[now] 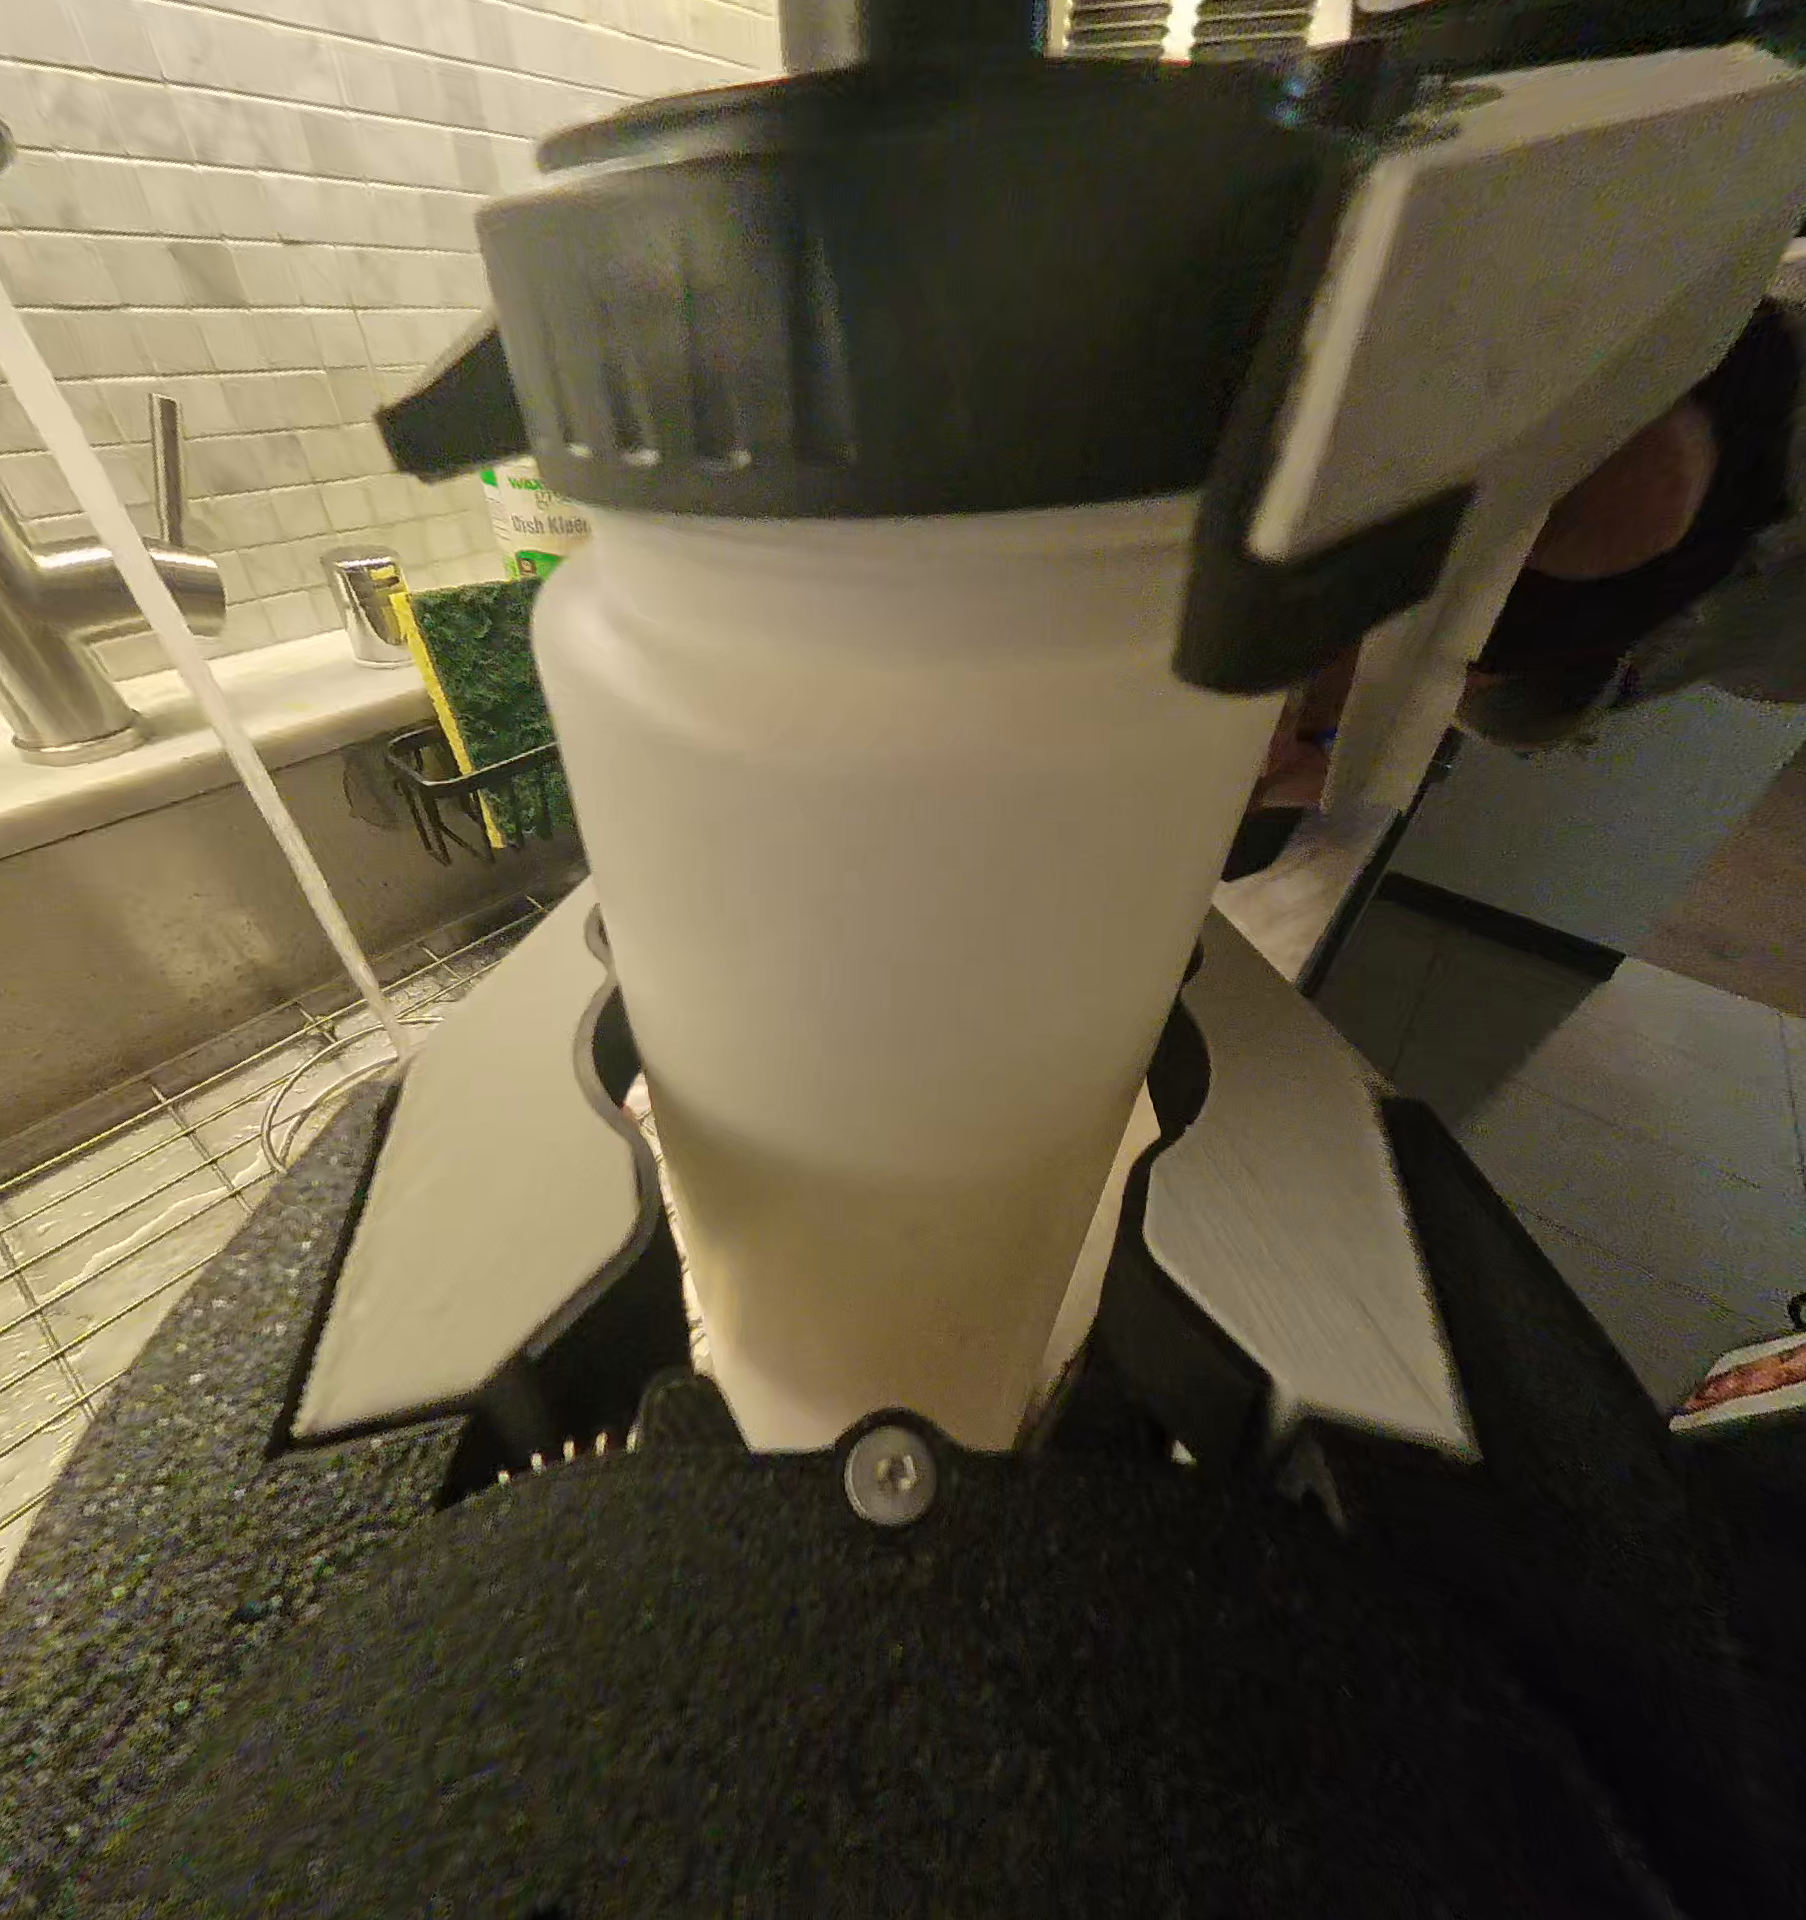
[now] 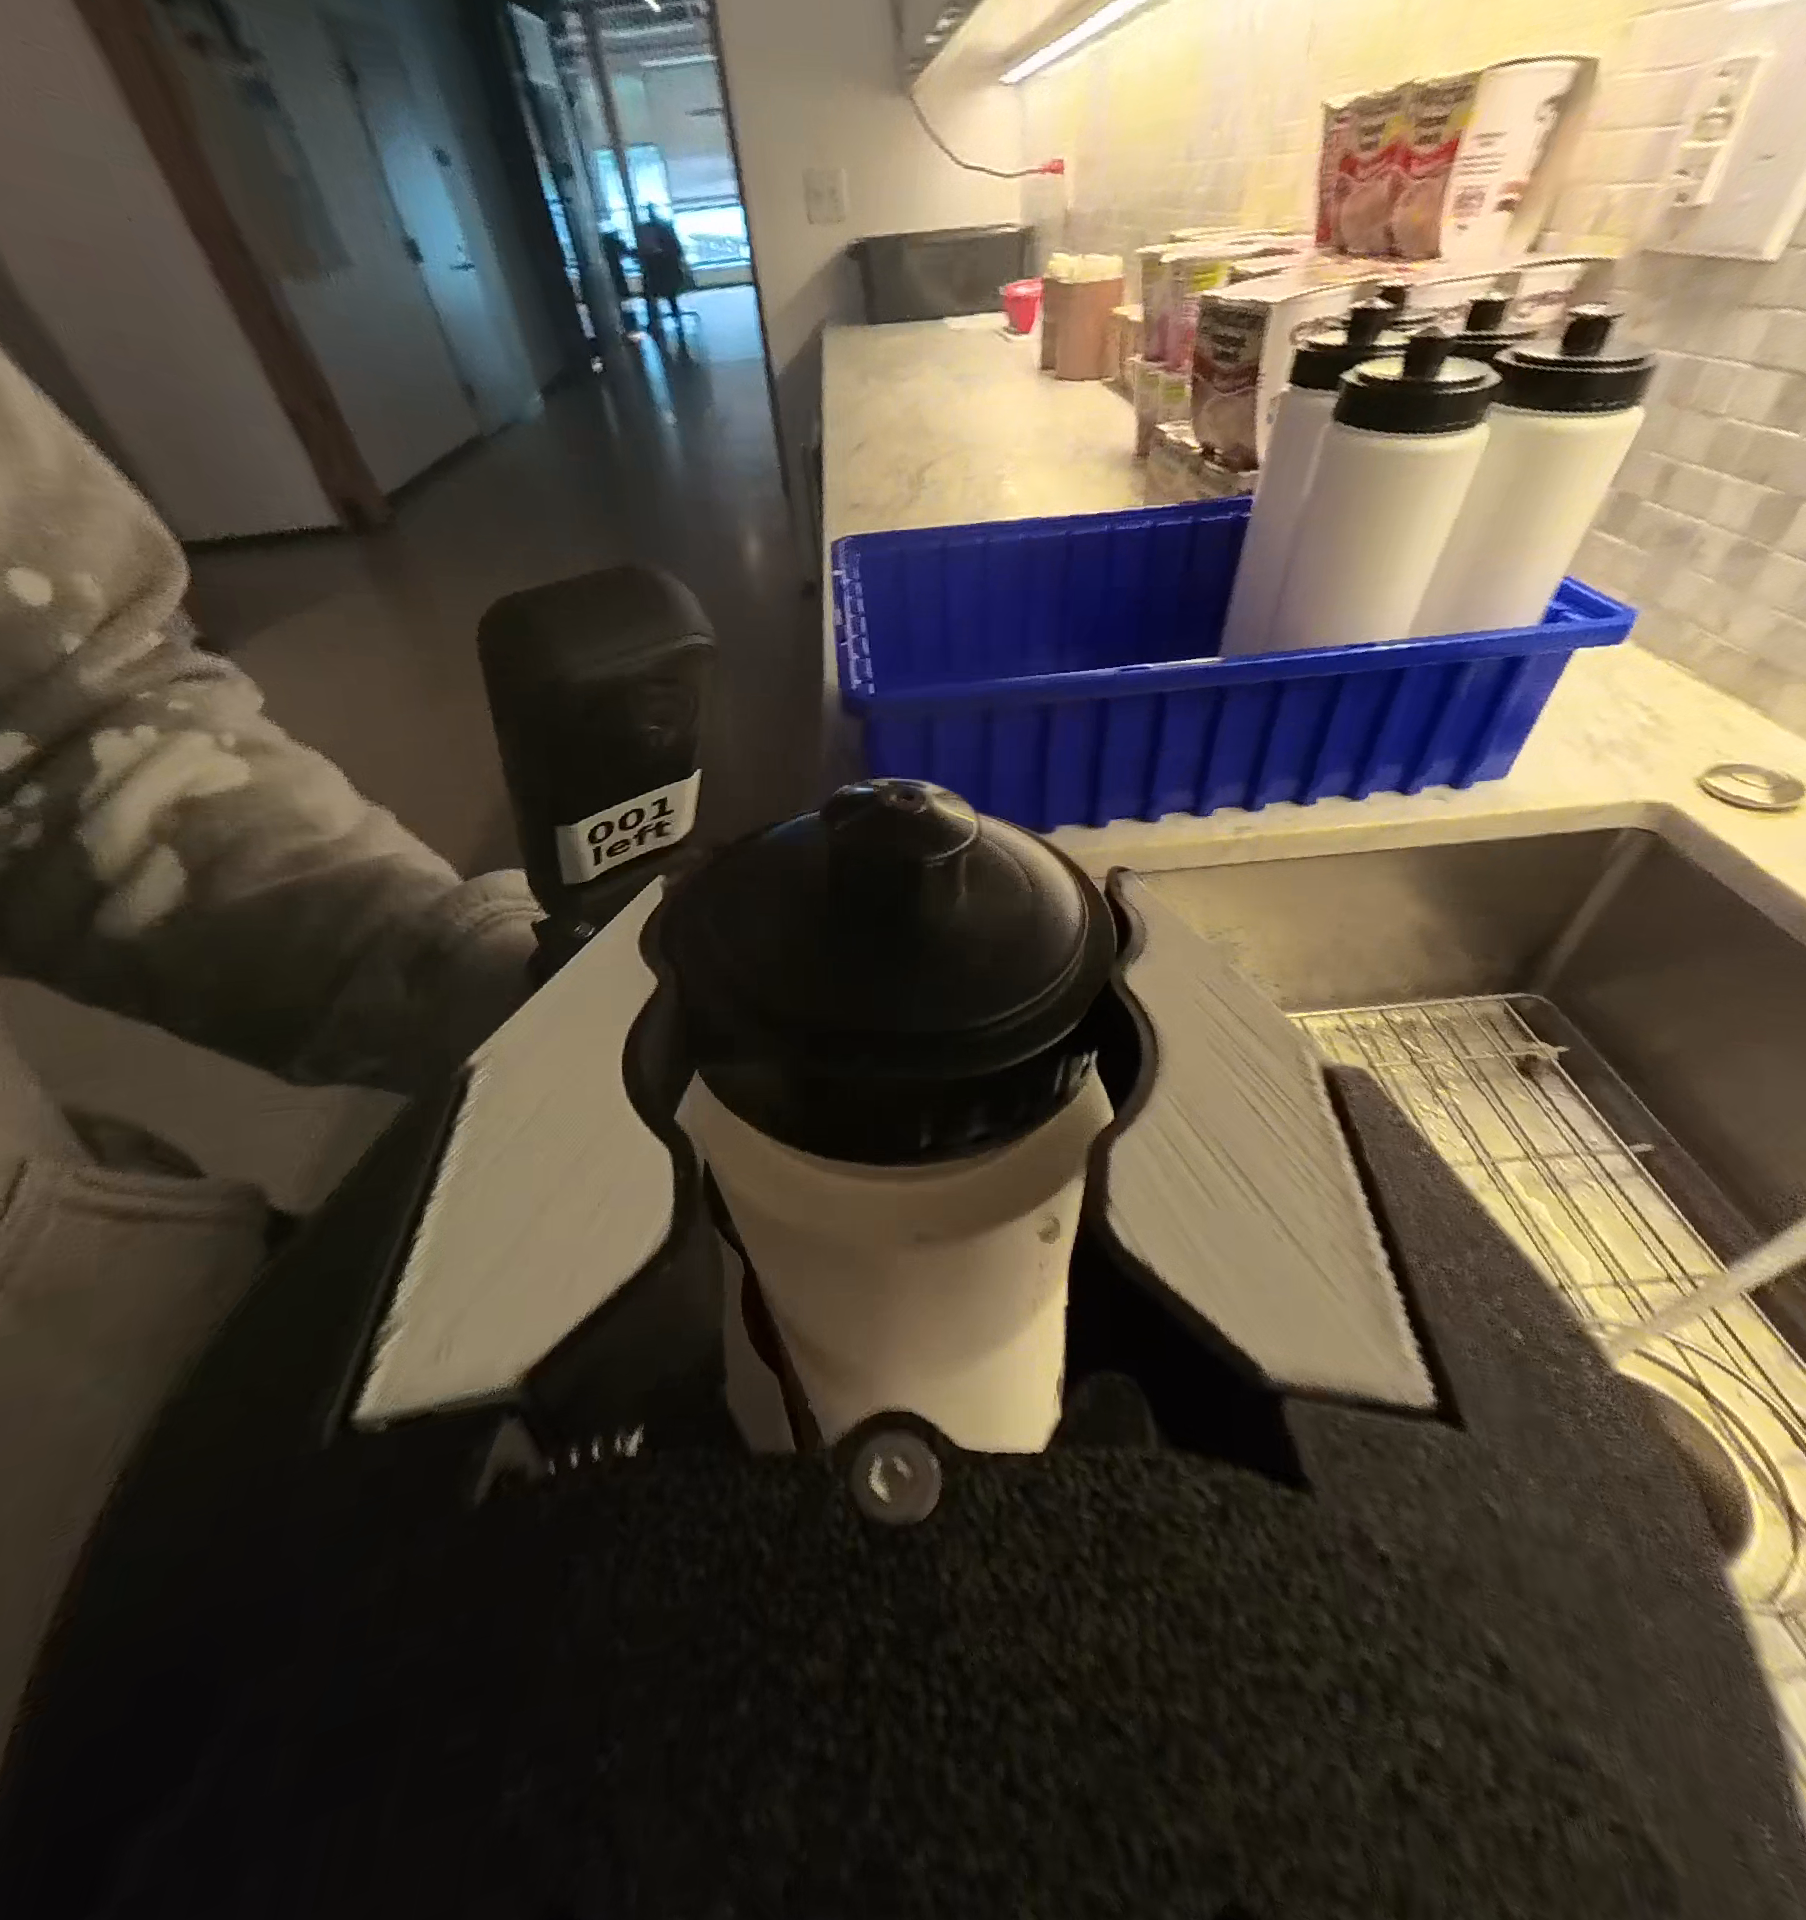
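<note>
A white plastic bottle (image 1: 899, 831) with a black ribbed spout cap (image 1: 878, 312) is held over the sink. My left gripper (image 1: 894, 997) is shut on the bottle's body, its curved pads pressing both sides. My right gripper (image 2: 883, 935) is shut on the black cap (image 2: 878, 987), with the white body (image 2: 909, 1247) running down between its fingers. One right finger (image 1: 1501, 343) shows against the cap in the left wrist view. The left gripper's black camera housing (image 2: 598, 717) stands just left of the cap.
A steel faucet (image 1: 47, 603) runs a stream of water (image 1: 255, 769) onto the wire grid (image 1: 99, 1195) in the sink (image 2: 1501, 935). A green sponge (image 1: 483, 696) sits in a caddy. A blue bin (image 2: 1190, 727) holds several capped white bottles (image 2: 1398, 499). A sleeve (image 2: 151, 831) is at left.
</note>
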Tool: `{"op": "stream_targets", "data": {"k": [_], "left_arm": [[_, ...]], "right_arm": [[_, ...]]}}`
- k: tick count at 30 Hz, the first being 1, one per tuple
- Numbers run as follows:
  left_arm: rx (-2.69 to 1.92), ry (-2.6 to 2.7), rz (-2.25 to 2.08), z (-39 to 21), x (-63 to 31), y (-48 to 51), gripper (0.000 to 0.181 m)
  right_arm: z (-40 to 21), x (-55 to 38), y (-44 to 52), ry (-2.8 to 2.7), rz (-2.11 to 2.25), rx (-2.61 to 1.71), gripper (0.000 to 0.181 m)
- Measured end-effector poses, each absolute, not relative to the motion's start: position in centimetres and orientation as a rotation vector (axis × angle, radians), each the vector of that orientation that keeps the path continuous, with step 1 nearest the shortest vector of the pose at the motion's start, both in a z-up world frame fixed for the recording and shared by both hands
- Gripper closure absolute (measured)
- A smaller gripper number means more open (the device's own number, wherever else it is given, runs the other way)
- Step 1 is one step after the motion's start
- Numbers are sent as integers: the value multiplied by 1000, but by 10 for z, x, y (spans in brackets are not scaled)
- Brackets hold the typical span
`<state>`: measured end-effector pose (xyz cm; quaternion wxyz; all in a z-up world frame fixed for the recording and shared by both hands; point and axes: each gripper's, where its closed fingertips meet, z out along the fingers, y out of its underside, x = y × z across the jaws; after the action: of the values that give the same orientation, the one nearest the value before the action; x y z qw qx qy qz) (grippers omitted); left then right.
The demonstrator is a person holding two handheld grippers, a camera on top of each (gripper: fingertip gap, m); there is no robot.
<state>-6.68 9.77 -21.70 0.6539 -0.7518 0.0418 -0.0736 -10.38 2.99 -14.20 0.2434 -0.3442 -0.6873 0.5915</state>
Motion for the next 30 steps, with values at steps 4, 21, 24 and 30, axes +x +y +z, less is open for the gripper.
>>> {"op": "stream_targets", "data": {"k": [4,21,24,30], "left_arm": [[-1758,76,-257,-222,-62,100,77],[-1806,93,-280,-230,-60,106,75],[-1811,112,-280,-231,-59,106,74],[-1814,150,-289,-231,-54,107,75]], "right_arm": [[-142,-99,28,-1958,1678,-864,102],[-140,-110,45,-1499,1230,-985,102],[-139,-109,45,-1501,1297,-1009,102],[-138,-99,38,-1656,1677,-957,103]]}}
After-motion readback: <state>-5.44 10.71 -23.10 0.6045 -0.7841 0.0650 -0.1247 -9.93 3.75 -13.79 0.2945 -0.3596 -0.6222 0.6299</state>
